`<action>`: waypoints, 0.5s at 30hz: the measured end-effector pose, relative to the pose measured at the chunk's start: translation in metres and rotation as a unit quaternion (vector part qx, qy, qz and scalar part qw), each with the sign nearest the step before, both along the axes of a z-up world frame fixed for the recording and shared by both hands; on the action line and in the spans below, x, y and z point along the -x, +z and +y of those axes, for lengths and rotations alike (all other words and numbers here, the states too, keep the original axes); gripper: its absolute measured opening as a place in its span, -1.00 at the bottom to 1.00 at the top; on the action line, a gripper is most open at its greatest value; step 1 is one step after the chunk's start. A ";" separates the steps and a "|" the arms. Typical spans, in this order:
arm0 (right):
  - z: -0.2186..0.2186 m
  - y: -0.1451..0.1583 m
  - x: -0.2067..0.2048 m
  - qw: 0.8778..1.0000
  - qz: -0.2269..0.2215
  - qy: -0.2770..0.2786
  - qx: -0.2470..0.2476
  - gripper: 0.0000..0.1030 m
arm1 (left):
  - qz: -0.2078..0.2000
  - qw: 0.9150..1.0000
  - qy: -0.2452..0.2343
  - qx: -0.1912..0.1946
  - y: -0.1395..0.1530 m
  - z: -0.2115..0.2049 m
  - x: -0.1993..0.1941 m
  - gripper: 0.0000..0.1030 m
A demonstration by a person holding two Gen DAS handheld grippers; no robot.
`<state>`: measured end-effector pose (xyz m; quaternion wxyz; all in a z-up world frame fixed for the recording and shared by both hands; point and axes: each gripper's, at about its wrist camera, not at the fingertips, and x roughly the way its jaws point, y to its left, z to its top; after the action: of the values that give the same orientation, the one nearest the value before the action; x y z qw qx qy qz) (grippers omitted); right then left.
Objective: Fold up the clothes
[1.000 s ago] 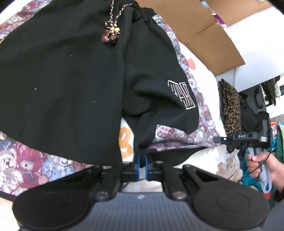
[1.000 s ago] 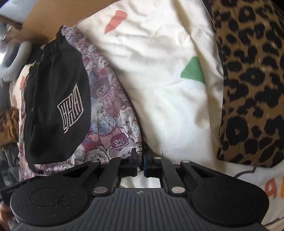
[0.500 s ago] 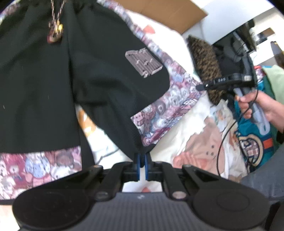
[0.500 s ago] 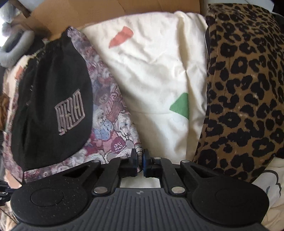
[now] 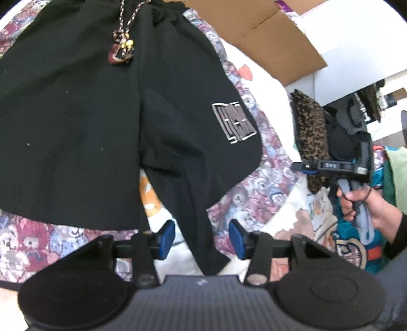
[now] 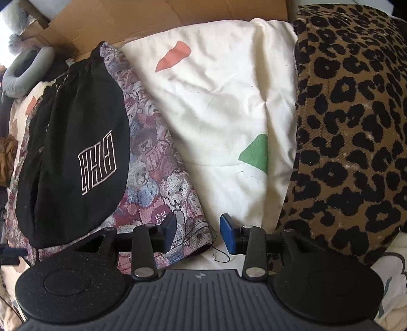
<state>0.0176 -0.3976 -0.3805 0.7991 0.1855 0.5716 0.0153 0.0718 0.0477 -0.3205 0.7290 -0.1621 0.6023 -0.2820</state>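
— both of my claws, pinched tight half a second ago, now stand spread. what do you see from the left one?

— your left gripper [image 5: 201, 238] has its blue pads wide apart, with the hem corner of the black shorts [image 5: 76, 107] lying loose between them, gripped by neither. the shorts lie flat on the teddy-bear print fabric [image 5: 257, 201], white logo [image 5: 235, 122] on the right leg, drawstring [image 5: 122, 48] knotted near the waistband.

— and my right?

— the right gripper [image 6: 198, 233] is spread too, holding nothing. its left pad sits over the corner of the bear fabric [image 6: 162, 173]; its right pad is over the cream sheet [image 6: 223, 84]. the shorts [image 6: 73, 152] lie to the left, and a leopard-print cloth [image 6: 356, 127] lies to the right.

— what's behind?

— brown cardboard [image 6: 152, 23] at the far edge.
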 end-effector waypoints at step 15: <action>0.005 -0.004 -0.008 0.999 -0.025 0.046 -0.003 -0.13 | 0.036 0.999 0.007 -0.039 -0.024 0.001 0.007 -0.98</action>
<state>0.0253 -0.3931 -0.3840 0.8112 0.1608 0.5592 0.0584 0.0645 0.0489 -0.3441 0.7145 -0.1479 0.6374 -0.2477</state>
